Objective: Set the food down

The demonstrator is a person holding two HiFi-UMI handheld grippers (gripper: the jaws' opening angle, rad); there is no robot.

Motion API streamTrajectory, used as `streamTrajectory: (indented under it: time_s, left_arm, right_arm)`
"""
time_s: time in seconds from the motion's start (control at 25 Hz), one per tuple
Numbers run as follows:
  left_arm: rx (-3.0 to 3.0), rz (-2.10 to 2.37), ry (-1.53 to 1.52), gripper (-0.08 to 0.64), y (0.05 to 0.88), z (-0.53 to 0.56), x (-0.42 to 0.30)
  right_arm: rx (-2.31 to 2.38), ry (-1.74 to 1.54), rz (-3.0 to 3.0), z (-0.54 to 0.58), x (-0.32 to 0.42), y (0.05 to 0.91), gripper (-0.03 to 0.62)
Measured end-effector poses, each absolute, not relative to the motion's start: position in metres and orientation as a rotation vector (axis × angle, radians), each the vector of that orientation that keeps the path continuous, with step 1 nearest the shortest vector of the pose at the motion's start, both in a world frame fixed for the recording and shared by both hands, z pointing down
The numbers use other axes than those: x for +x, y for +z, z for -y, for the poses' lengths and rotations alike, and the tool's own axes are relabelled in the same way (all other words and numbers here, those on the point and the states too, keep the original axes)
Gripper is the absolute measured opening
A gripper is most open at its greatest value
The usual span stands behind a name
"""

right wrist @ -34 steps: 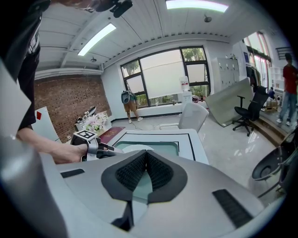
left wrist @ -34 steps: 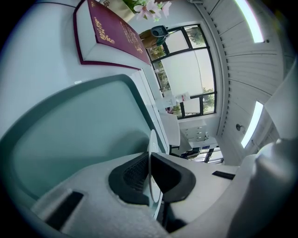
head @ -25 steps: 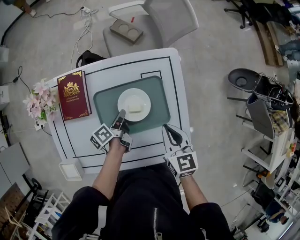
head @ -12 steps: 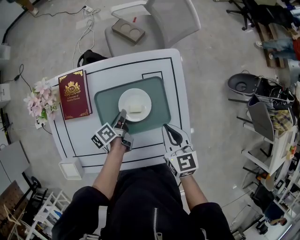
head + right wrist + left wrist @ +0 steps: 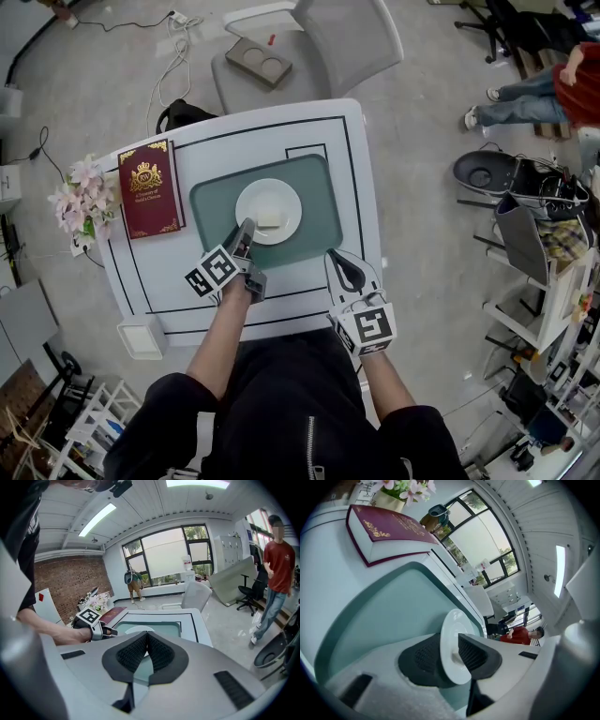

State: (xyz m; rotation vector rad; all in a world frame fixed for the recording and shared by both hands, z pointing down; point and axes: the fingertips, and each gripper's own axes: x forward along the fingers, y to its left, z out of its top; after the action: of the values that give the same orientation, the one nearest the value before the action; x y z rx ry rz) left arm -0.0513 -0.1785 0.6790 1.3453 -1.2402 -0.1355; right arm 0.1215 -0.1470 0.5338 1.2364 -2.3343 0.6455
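A white plate [image 5: 268,212] carrying a pale piece of food [image 5: 271,218] rests on the green placemat [image 5: 319,197] in the middle of the white table [image 5: 361,187]. My left gripper [image 5: 246,228] is at the plate's near-left rim. In the left gripper view the plate [image 5: 452,660] stands between the two pads; the jaws have just been opening and are open, slightly off the rim. My right gripper [image 5: 339,258] rests near the table's front right, clear of the plate. In its own view the right gripper [image 5: 147,634] is shut with nothing in it.
A dark red book [image 5: 147,189] lies at the table's left, with pink flowers [image 5: 82,202] beyond it. A grey chair [image 5: 319,37] stands behind the table. A small white box [image 5: 142,339] sits at the near-left corner. A person in red [image 5: 562,84] is at the far right.
My left gripper has rolled a little at the plate's rim, its marker cube shifting. The plate and my right gripper stay where they were. A person in red has come into view at upper right.
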Motion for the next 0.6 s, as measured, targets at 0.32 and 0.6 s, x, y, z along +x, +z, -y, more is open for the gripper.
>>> streamTrajectory:
  time_s: [0.32, 0.6]
  left_arm:
    - [1.410, 1.233, -0.177, 0.258, 0.667, 0.188, -0.049]
    - [1.493, 1.240, -0.152, 0.395, 0.660, 0.192, -0.046]
  right_arm:
    - [1.228, 0.652, 2.338, 0.147, 0.118, 0.534, 0.009]
    - [1.219, 0.654, 2.342, 0.145, 0.114, 0.534, 0.009]
